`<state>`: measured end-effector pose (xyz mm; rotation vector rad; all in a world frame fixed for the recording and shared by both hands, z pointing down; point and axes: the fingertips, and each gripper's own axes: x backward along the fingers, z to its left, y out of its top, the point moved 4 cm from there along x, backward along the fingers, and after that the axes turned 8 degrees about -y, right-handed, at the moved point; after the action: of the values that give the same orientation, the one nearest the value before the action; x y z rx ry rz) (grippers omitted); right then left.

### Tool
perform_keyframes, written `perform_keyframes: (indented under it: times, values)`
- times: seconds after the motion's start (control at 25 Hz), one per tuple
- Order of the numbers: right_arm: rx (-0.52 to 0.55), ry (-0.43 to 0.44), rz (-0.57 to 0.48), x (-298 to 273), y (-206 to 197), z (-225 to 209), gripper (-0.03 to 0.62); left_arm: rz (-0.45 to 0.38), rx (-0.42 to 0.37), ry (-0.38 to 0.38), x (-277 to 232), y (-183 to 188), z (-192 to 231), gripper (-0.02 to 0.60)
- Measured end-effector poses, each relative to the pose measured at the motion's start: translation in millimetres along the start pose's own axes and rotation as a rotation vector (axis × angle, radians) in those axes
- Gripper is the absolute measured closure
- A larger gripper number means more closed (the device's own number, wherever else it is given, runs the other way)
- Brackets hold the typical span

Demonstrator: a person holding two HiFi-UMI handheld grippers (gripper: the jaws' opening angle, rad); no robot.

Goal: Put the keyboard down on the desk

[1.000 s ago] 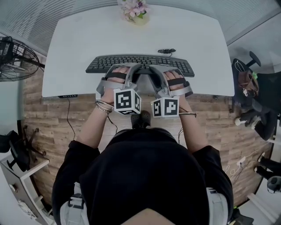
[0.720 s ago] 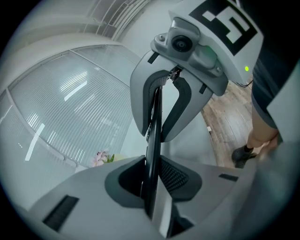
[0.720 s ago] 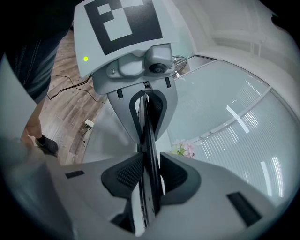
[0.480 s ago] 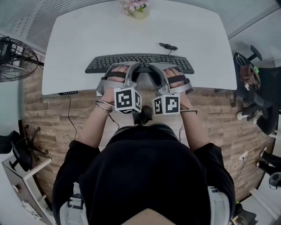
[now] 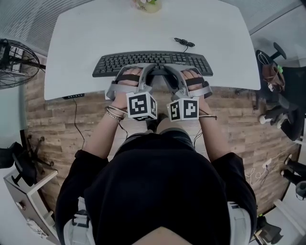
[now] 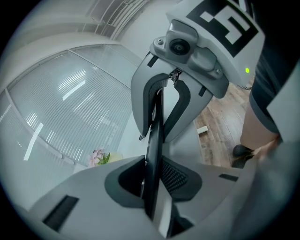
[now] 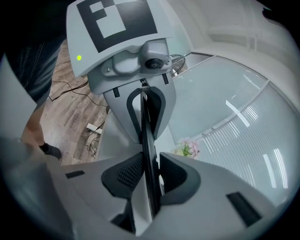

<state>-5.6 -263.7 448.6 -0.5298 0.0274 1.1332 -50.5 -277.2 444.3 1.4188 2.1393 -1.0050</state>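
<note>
A black keyboard (image 5: 153,63) stretches across the near part of the white desk (image 5: 95,28). Whether it rests on the top I cannot tell. My left gripper (image 5: 146,72) and my right gripper (image 5: 170,72) both clamp its near edge at the middle, side by side. In the left gripper view the keyboard (image 6: 153,150) shows edge-on as a thin dark slab pinched in my left gripper (image 6: 152,177), with the right gripper's cube (image 6: 220,28) opposite. In the right gripper view the same slab (image 7: 148,154) sits pressed in my right gripper (image 7: 150,177).
A pot of pink flowers (image 5: 147,4) stands at the desk's far edge. A loose black cable end (image 5: 184,43) lies behind the keyboard. A floor fan (image 5: 16,62) stands left of the desk, and a chair with bags (image 5: 275,81) stands right of it.
Both grippers and the keyboard have sunk a little toward the desk top. Both grips look unchanged.
</note>
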Motion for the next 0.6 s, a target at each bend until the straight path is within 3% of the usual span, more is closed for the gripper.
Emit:
perform_keyframes:
  times: [0.6]
  values:
    - [-0.015,0.051,-0.011,19.7,-8.1,21.0,0.496,0.047,0.054,-0.005,0.7,10.6,-28.6,0.469]
